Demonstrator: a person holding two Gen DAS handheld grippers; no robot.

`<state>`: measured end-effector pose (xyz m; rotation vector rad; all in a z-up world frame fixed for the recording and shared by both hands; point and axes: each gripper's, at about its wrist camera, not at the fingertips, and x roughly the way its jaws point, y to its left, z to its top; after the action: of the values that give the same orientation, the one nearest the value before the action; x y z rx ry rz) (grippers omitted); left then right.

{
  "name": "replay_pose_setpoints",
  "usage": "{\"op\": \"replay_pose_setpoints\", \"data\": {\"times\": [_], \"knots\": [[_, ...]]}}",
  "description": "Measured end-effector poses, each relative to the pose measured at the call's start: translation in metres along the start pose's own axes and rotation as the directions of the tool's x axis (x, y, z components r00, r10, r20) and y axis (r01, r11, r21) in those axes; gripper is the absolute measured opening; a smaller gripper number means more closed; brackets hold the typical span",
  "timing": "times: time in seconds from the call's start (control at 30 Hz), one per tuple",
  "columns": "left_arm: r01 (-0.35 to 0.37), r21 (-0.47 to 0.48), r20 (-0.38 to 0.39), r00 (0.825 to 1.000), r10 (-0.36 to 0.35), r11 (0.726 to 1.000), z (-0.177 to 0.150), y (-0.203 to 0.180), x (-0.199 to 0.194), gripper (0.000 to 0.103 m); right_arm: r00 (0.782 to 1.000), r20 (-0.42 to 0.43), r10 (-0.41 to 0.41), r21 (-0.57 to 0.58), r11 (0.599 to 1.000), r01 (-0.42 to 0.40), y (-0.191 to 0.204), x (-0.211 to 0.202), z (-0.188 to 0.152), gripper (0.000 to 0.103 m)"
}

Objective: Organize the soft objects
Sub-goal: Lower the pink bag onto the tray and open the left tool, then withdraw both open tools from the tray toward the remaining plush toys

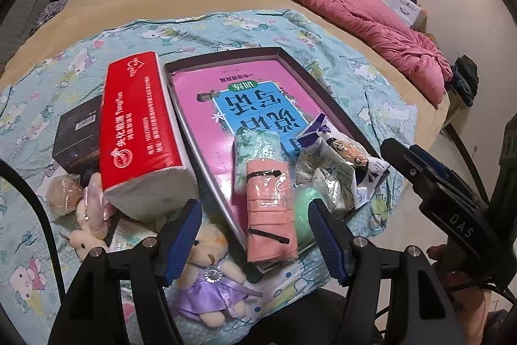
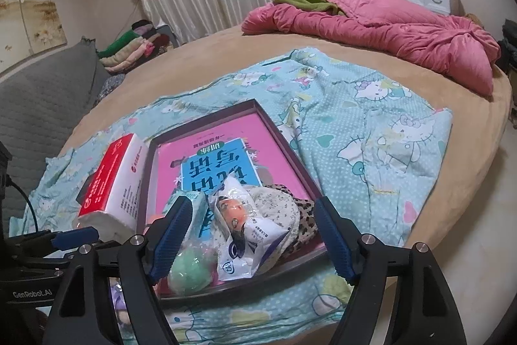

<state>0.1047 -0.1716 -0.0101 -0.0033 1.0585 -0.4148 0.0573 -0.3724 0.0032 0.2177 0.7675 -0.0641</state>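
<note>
Left wrist view: left gripper [image 1: 255, 235] hangs with jaws parted and empty above a wrapped salmon-pink towel roll [image 1: 270, 209], which lies over the near edge of the tray [image 1: 284, 60].

Right wrist view: right gripper [image 2: 252, 235] gapes wide, empty, over a crinkly doll packet [image 2: 248, 235] at the tray's [image 2: 200, 115] near edge.

hidden: green ball [image 1: 303, 212] partly behind left claw | black box [image 1: 77, 138] half behind tissue pack [image 1: 139, 131]
</note>
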Motion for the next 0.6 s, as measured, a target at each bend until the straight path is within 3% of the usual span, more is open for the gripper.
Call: {"op": "replay_pose_setpoints", "data": {"times": [0.23, 0.6], "knots": [[-0.002, -0.016, 0.029, 1.0, 0.002, 1.0, -0.002, 0.01, -0.016, 0.073, 1.0, 0.008, -0.005, -0.008, 1.0, 0.005, 0.007, -0.007, 0.003, 0.08], [-0.078, -0.081, 0.083, 0.993, 0.085, 0.994, -0.004, 0.049, -0.059, 0.074, 0.999, 0.032, 0.026, -0.07, 0.997, -0.024, 0.039, -0.025, 0.009, 0.081]]}}
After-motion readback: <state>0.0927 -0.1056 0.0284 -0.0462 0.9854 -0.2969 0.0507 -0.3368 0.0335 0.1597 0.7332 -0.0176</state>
